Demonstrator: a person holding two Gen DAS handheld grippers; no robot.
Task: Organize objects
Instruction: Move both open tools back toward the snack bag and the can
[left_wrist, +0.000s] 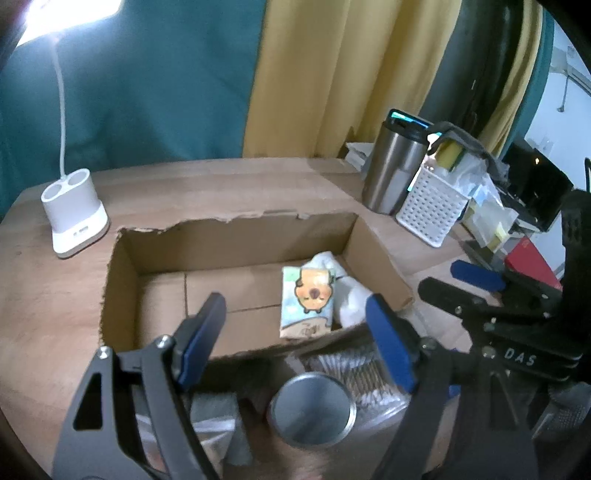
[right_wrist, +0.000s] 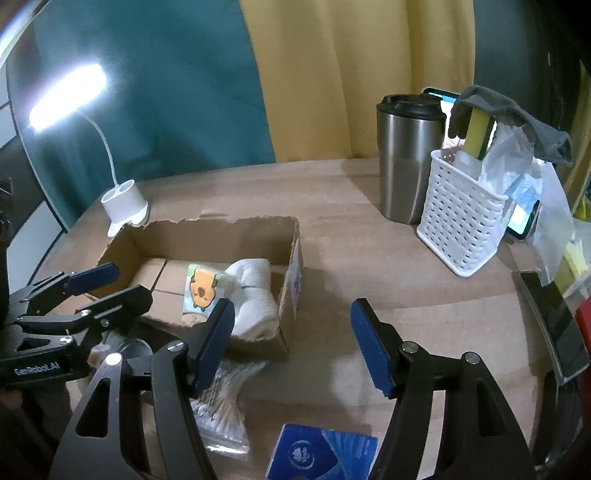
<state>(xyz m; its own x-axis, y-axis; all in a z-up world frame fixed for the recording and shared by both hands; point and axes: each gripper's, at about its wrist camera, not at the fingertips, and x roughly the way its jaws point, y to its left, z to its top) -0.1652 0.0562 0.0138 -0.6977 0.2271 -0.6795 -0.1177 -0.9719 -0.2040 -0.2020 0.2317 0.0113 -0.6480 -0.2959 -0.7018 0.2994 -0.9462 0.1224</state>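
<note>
Inside the torn cardboard box (left_wrist: 236, 243), against its right-hand wall, lay what you had to handle: a small tissue pack (left_wrist: 306, 301) printed with an orange cartoon animal, resting flat on the box floor and touching a rolled white cloth (right_wrist: 255, 295) just beside it. Both looked light and soft; the pack would likely give under pressure and its film wrapper might slide, so a hold across its short sides, near the middle, seemed the safest place, while the cloth would crush anywhere and wanted a grip around its waist. Just outside the near wall stood an open metal cup (left_wrist: 312, 410), stiff, smooth and probably slippery, best taken across the rim with the pads square to it; a clear bag of cotton swabs (right_wrist: 221, 402) lay next to it, limp and crinkly, easiest to pinch at a free edge. A blue booklet (right_wrist: 321, 458) lay flat on the wooden table (right_wrist: 332, 199), thin and hard to get under. Your left gripper (left_wrist: 295, 347) hung above the cup with its jaws apart and nothing between them; your right gripper (right_wrist: 291, 343) likewise stood open and empty over bare table. Farther back were the steel tumbler (right_wrist: 406, 155), the white basket (right_wrist: 461, 221) and the desk lamp (left_wrist: 74, 218).
</note>
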